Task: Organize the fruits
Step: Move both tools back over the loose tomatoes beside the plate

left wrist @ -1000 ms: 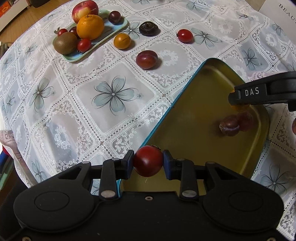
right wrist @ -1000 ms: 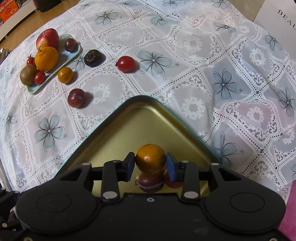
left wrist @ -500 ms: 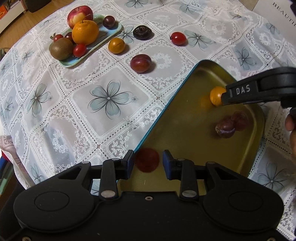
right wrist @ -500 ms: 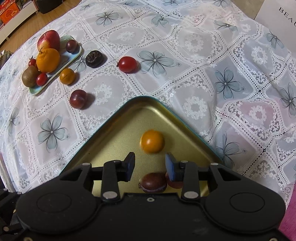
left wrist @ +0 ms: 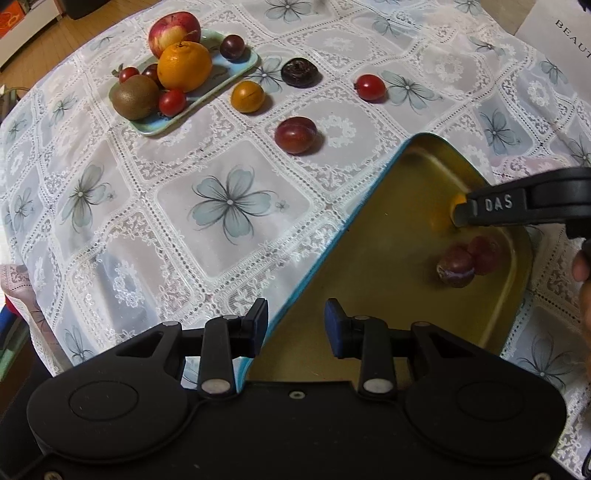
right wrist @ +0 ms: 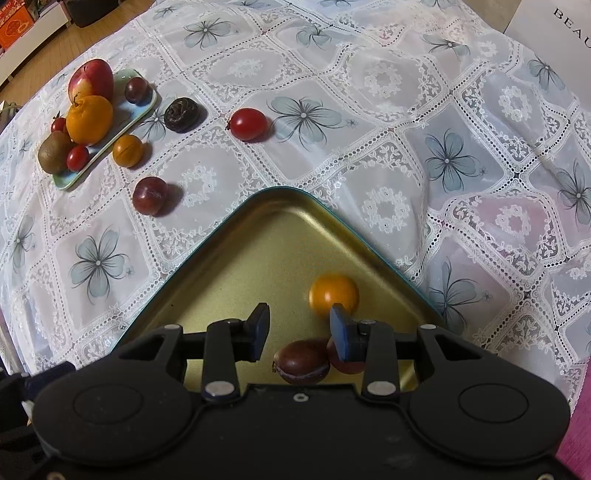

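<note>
Both the left hand-held gripper (left wrist: 296, 328) and right hand-held gripper (right wrist: 299, 332) hang spread and empty over the gold tray (right wrist: 236, 280), fruit (right wrist: 333, 295) resting inside.

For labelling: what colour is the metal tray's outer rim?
Teal-blue rim on the gold tray; clearest in the left wrist view.

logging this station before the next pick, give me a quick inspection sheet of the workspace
surface: floral lace tablecloth over the table
job's things: gold tin tray holds an orange fruit and two plums; green plate carries apple, orange, kiwi and small fruits; four fruits loose on the cloth
clutter: white printed sheet
grippers: left tongs open, empty; right tongs open, empty
cables: nothing seen
surroundings: wooden floor
</note>
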Demonstrator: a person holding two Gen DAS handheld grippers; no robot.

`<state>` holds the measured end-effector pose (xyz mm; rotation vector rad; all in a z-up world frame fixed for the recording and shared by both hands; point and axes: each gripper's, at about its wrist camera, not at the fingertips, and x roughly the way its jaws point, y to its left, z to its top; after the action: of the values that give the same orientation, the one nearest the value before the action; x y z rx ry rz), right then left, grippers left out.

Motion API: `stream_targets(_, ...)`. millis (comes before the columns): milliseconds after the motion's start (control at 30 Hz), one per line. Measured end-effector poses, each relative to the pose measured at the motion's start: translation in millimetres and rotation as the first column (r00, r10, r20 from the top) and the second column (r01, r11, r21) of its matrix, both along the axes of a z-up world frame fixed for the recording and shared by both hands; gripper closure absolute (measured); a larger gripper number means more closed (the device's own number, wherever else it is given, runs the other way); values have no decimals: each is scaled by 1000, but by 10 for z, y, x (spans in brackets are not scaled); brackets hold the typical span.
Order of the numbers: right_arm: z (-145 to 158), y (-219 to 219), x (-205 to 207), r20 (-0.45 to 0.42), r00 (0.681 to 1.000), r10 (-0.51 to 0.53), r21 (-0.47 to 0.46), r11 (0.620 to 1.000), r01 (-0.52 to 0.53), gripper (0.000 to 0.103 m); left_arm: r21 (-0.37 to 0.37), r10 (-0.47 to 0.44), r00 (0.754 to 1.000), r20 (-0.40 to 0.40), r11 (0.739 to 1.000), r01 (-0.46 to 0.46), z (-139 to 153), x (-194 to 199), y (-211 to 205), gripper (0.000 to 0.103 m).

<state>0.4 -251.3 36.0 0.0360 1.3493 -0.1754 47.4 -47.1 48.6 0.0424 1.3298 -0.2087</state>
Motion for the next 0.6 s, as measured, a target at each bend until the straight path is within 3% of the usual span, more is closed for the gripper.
stream_targets(167, -12, -8, 0, -4, 1000, -5, -5, 1000, 5, 66, 37, 28, 999, 40, 999, -30, -19, 80, 51, 61)
stream_targets(600, 10, 15, 216, -16, 1000, -20, 16, 1000, 21, 64, 11, 136, 986, 96, 990, -137, 42, 558, 379, 61)
